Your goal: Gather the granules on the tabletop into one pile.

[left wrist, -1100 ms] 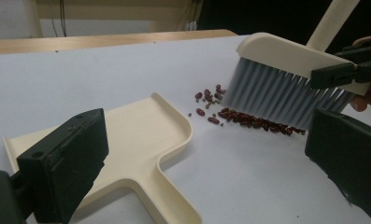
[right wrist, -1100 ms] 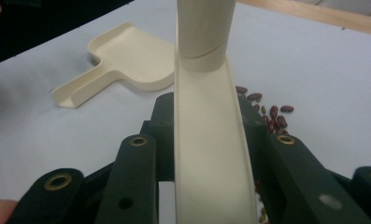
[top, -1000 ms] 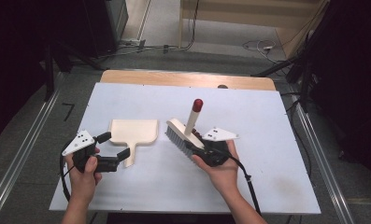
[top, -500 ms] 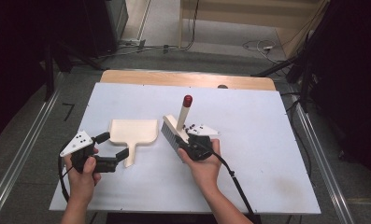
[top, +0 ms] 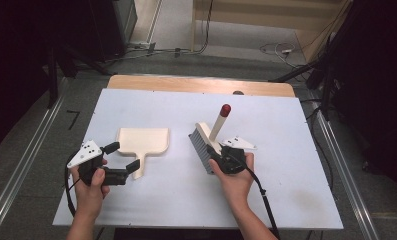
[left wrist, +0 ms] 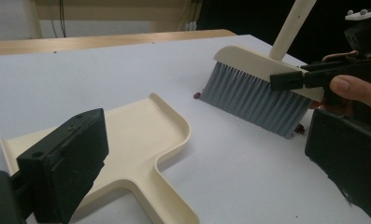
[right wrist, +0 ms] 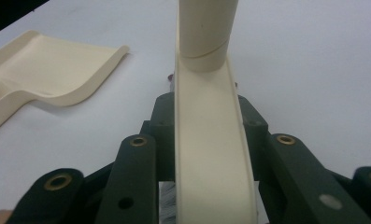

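The brush (top: 206, 142) stands bristles-down on the white table (top: 286, 200), its cream handle slanting up and away to a red tip. Its cream head, long axis running away from the person, sits clamped between the right gripper's (top: 217, 156) jaws. The cream dustpan (top: 142, 141) lies flat, its handle between the left gripper's (top: 122, 157) spread jaws.

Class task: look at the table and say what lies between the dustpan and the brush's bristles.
Mostly bare white table separates dustpan from brush; the left gripper view shows a small dark crumb beside the bristles.
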Motion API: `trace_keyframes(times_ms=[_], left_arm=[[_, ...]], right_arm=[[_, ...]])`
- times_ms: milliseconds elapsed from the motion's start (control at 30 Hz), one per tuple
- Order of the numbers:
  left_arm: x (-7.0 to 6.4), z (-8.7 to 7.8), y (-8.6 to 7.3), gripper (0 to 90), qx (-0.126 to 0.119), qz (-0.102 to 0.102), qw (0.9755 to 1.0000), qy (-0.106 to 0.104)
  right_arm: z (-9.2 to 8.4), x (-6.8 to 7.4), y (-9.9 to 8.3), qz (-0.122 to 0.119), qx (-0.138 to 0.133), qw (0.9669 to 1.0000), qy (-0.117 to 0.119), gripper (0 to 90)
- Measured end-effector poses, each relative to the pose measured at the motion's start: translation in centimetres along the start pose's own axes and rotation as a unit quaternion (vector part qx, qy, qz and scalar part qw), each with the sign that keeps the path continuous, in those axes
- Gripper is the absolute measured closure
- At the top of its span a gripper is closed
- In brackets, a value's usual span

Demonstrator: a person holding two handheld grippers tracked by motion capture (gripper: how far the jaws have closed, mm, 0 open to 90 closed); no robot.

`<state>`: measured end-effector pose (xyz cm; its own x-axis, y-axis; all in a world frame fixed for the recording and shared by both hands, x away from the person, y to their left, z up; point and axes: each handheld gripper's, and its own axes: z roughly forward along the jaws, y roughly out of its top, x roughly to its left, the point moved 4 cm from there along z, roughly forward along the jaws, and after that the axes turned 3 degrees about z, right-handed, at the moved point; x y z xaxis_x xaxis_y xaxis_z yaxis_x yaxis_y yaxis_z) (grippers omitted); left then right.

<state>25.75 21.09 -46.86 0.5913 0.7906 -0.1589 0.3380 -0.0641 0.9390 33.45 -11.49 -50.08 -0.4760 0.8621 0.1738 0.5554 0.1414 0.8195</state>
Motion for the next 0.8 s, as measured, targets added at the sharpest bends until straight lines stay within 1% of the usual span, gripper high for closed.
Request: trace_keyframes(times_ms=[167,233,267,300,333,400,500,633,700,800], left_arm=[[0.0,0.0,0.0,0.0,0.0,-0.001,1.0,0.001],[0.0,0.0,0.0,0.0,-0.001,-0.001,1.0,0.001],[0.0,0.0,0.0,0.0,0.0,0.0,1.0,0.001],[0.0,0.0,0.0,0.0,-0.001,-0.001,1.0,0.001],[0.0,0.0,0.0,0.0,-0.001,-0.001,1.0,0.001],[0.0,0.0,0.0,0.0,-0.001,-0.001,1.0,0.001],[0.0,0.1,0.1,0.0,-0.001,0.0,1.0,0.0],[0.0,0.2,0.0,0.0,0.003,0.002,1.0,-0.001],[0.0,0.2,0.0,0.0,0.002,0.002,1.0,-0.001],[0.1,0.1,0.0,0.0,0.001,-0.001,1.0,-0.001]], right_arm=[[-0.5,-0.7,0.0,0.002,-0.003,0.9999,-0.013,65.8],[-0.6,-1.0,0.0,0.005,-0.004,0.9999,-0.014,65.8],[-0.6,-1.0,0.0,0.007,-0.006,0.9999,-0.012,65.8],[-0.7,-1.0,0.1,0.014,-0.008,0.9999,-0.004,65.8],[-0.7,-0.9,0.2,0.016,-0.014,0.9998,0.003,65.8],[-0.8,-0.5,0.5,0.017,-0.021,0.9996,0.007,65.9],[-0.3,0.6,1.2,0.013,-0.028,0.9994,0.017,65.8],[1.0,2.5,2.0,0.008,-0.033,0.9991,0.027,65.8],[1.8,3.3,2.3,0.012,-0.033,0.999,0.029,65.8],[3.0,3.7,2.4,0.018,-0.027,0.9992,0.024,65.8]])
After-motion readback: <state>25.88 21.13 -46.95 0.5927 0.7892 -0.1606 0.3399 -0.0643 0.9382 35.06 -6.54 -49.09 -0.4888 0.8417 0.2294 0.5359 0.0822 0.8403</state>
